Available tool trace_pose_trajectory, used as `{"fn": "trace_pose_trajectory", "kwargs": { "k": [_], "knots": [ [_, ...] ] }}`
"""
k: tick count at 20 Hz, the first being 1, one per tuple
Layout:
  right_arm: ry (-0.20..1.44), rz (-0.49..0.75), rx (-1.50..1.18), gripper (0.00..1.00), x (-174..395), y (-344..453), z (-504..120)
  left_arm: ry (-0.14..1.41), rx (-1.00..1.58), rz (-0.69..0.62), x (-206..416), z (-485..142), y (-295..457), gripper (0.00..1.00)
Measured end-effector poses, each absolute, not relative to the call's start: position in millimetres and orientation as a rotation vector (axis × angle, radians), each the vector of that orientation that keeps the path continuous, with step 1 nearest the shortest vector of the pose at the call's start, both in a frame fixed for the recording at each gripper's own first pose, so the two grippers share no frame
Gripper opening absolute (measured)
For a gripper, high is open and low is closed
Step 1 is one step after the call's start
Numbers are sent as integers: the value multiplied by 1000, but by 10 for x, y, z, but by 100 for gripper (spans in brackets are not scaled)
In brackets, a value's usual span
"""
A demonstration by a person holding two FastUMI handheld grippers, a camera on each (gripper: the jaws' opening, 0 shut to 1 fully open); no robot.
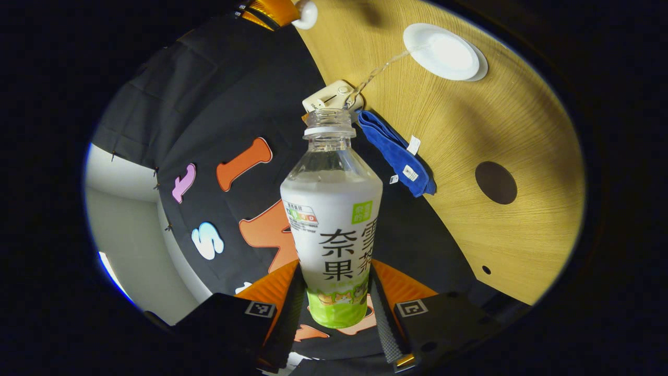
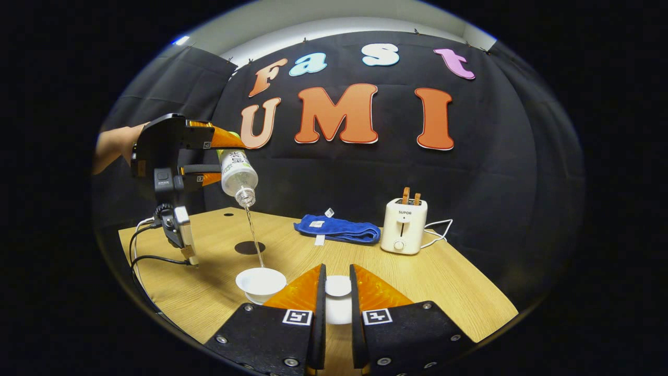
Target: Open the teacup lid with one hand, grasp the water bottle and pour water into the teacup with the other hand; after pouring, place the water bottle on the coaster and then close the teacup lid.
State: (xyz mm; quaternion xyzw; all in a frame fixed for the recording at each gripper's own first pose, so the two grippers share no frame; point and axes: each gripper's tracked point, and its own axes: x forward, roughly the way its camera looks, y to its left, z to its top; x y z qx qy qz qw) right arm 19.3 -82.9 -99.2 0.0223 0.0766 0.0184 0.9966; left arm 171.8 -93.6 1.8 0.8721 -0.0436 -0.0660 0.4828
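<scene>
1. We are working on a wooden table [image 2: 449, 277]; at its back a white toaster [image 2: 403, 226] is standing beside a folded blue towel [image 2: 338, 228], and a dark round coaster [image 2: 249, 247] is lying bare near the table's left side in the right gripper view.
2. We are holding the water bottle [image 1: 334, 219] in the left gripper [image 1: 336, 305], jaws closed narrowly on its lower body, both fingers pressing on it. The bottle is tilted neck-down, uncapped, above the table.
3. A thin stream of water [image 2: 253, 237] is running from the bottle's mouth into the open white teacup [image 2: 260, 283], which is sitting near the table's front edge.
4. We are gripping the white teacup lid [image 2: 338, 300] in the right gripper [image 2: 337, 308], jaws narrow and clamped on it, just right of the teacup.
</scene>
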Motion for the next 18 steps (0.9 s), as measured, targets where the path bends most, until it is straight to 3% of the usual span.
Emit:
{"fn": "trace_pose_trajectory", "kwargs": {
  "k": [4,9,10,16,18],
  "knots": [
    [153,43,64,21,164,-826,-982,-89,2158,-188,1692,-155,-947,67],
    [155,36,74,21,128,-845,-993,-92,2178,-260,1638,-491,-1120,72],
    [156,37,86,21,121,-844,-987,-89,2175,-274,1618,-580,-1145,67],
    [148,32,81,21,83,-849,-966,-103,2197,-340,1556,-975,-1263,67],
    [149,31,86,21,74,-861,-965,-120,2213,-325,1568,-952,-1274,72]
  ]
}}
